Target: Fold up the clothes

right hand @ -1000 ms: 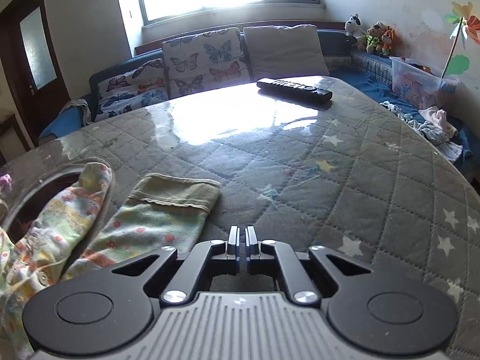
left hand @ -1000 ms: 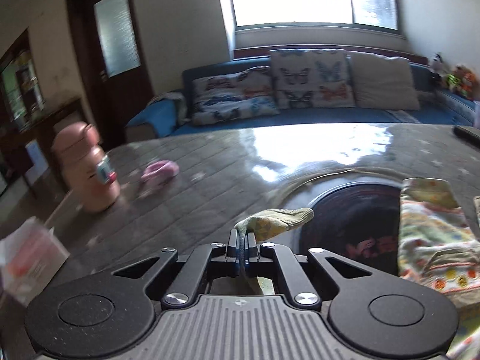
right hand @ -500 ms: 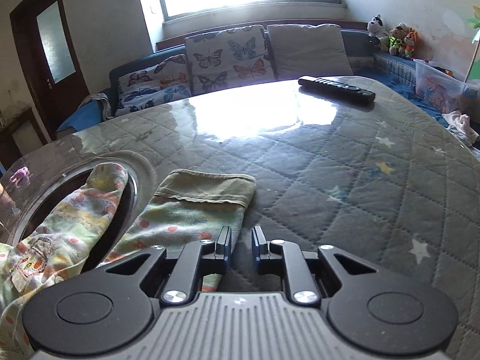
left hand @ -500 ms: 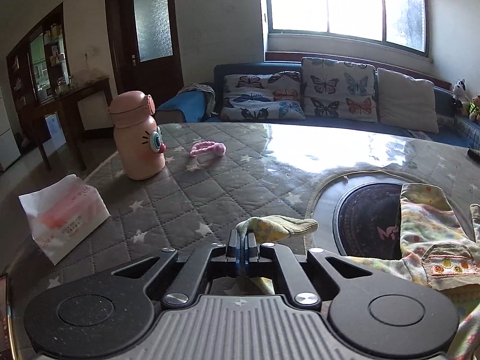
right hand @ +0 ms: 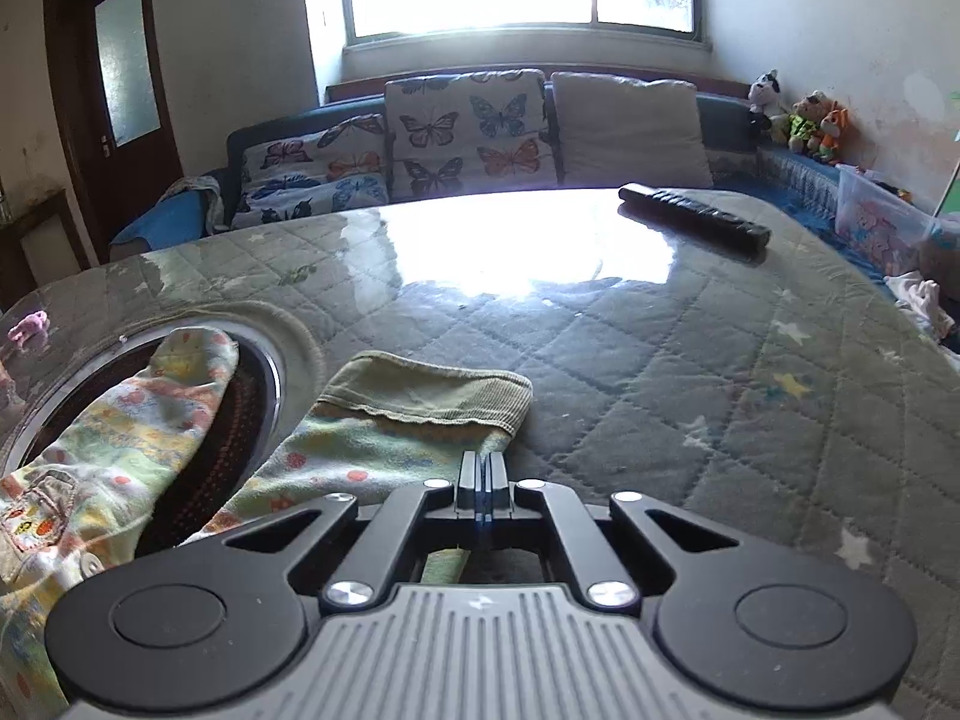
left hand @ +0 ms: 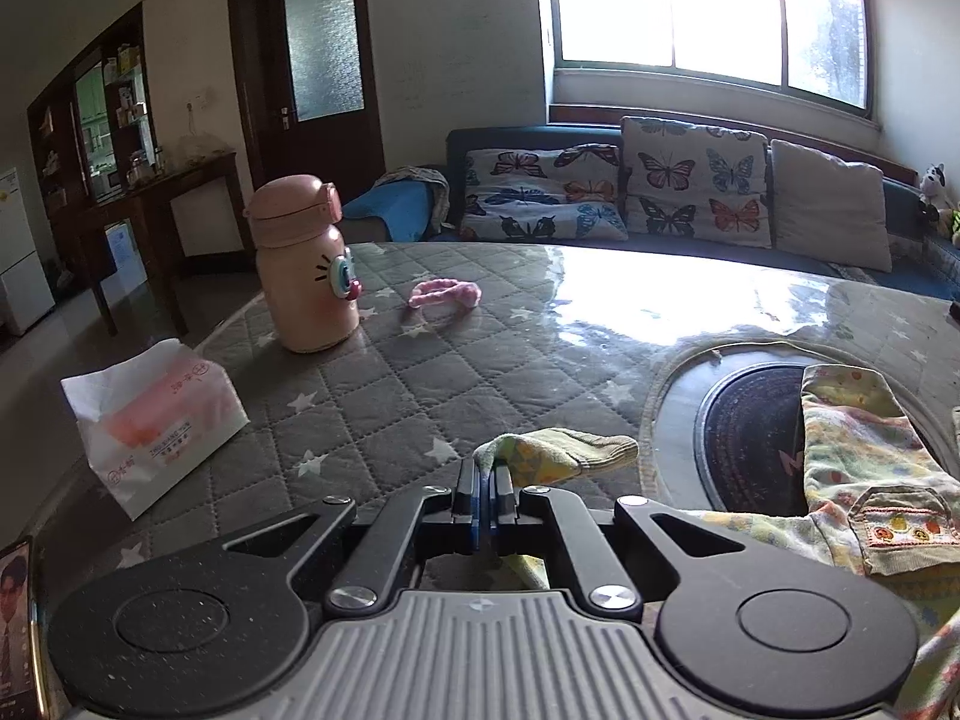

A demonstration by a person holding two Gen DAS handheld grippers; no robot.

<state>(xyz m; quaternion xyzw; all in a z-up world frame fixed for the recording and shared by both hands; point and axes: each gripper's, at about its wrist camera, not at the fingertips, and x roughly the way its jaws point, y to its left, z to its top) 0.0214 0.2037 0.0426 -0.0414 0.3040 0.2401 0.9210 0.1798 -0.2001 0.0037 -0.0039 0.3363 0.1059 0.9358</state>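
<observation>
A child's yellow-green patterned pants lie on the quilted table (right hand: 660, 360), partly over a round black inset (left hand: 750, 420). My left gripper (left hand: 483, 474) is shut on a green ribbed edge of the pants (left hand: 558, 450), and cloth hangs below its fingers. One leg with a pocket patch (left hand: 858, 468) lies to its right. In the right wrist view the two legs spread apart: one leg (right hand: 150, 396) lies over the inset, the other leg (right hand: 390, 420) ends in a green cuff. My right gripper (right hand: 482, 471) is shut on this leg's right edge just below the cuff.
A pink bottle (left hand: 303, 264), a tissue pack (left hand: 153, 420) and a pink hair band (left hand: 444, 293) sit on the table's left part. A phone (left hand: 15, 618) lies at the near left edge. A black remote (right hand: 693, 219) lies far right. A sofa with cushions (right hand: 468, 132) stands behind.
The right jaws opened, moved left to the cuffed leg's edge and closed on it. The left gripper, still holding the ribbed edge, shifted sideways, bringing the bottle and tissue pack into clear view.
</observation>
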